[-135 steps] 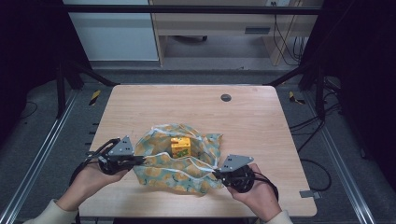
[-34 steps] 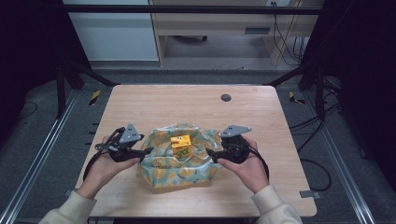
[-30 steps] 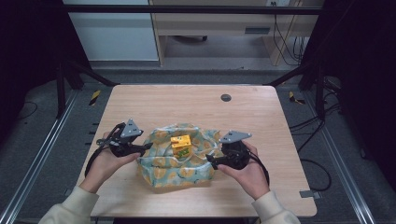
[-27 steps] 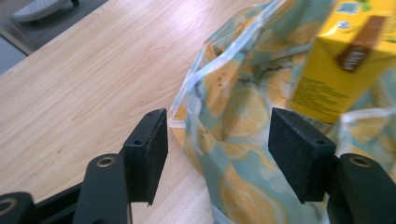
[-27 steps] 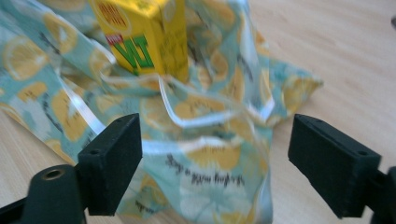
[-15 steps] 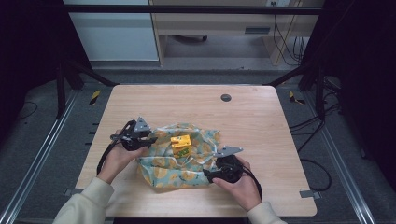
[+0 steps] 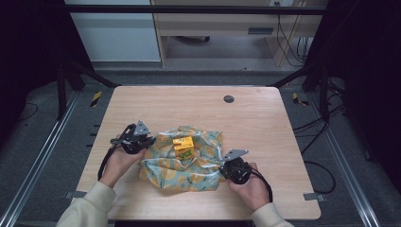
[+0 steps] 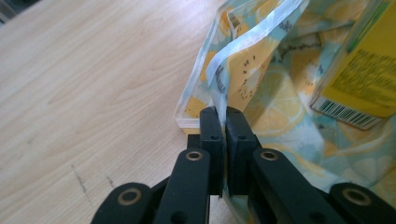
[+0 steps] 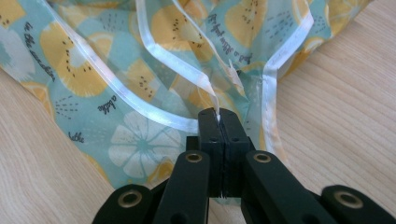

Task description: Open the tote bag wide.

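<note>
A teal cloth (image 7: 189,172) printed with lemons lies crumpled on the wooden table (image 7: 265,123), and a small yellow box (image 7: 183,147) stands on its middle. My left gripper (image 7: 150,140) is at the cloth's left edge. In the left gripper view its jaws (image 8: 220,112) have just been closing and now pinch the white hem of the cloth (image 8: 261,93), with the box (image 8: 364,79) just beyond. My right gripper (image 7: 222,170) is at the cloth's near right edge. Its jaws (image 9: 218,114) have also just been closing and now clamp a hem fold of the cloth (image 9: 116,93).
A round dark grommet (image 7: 229,99) sits in the table's far middle. Bare wood surrounds the cloth on all sides. Metal rails run along the floor at both sides of the table.
Both hands have sunk toward the table. The left gripper stayed at the cloth's left edge, the right moved nearer to its front right edge, and both sets of jaws closed on the hem.
</note>
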`<state>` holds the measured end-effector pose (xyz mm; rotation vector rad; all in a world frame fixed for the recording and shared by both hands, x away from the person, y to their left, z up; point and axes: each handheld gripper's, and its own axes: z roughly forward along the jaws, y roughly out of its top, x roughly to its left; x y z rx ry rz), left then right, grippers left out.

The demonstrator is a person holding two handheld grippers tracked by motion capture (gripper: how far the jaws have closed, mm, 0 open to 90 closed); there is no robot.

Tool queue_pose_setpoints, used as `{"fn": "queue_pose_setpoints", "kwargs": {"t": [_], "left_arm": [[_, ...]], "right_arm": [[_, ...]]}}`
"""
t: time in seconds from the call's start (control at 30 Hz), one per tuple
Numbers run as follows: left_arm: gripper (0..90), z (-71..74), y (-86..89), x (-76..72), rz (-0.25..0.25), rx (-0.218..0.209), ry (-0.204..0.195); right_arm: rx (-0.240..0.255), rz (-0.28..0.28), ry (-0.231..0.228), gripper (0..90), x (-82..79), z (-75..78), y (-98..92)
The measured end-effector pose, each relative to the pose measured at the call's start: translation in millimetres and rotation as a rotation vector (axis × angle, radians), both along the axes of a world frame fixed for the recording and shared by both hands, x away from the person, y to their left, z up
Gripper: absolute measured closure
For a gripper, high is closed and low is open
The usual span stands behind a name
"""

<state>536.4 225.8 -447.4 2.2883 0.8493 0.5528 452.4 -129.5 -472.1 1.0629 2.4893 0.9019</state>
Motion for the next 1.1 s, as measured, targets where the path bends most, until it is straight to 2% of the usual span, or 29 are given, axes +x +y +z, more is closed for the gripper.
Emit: {"fn": "queue_pose_setpoints", "kwargs": {"t": [0.07,0.47,0.73,1.1], "left_arm": [[87.9,-4.5,1.1,0.7,0.001,0.014,0.004],[89.6,-21.5,11.0,4.6,0.015,0.015,0.034],[89.8,-28.3,6.7,3.3,0.004,0.071,0.026],[89.7,-30.9,10.7,4.2,0.016,0.064,0.027]], "right_arm": [[-0.011,0.000,0.007,90.0,0.7,-1.4,-1.5],[-0.044,-0.013,0.044,90.0,0.6,-8.2,-10.2],[-0.051,-0.018,0.053,90.0,-1.4,-10.0,-12.6],[-0.065,-0.013,0.062,90.0,-3.2,-11.2,-11.9]]}}
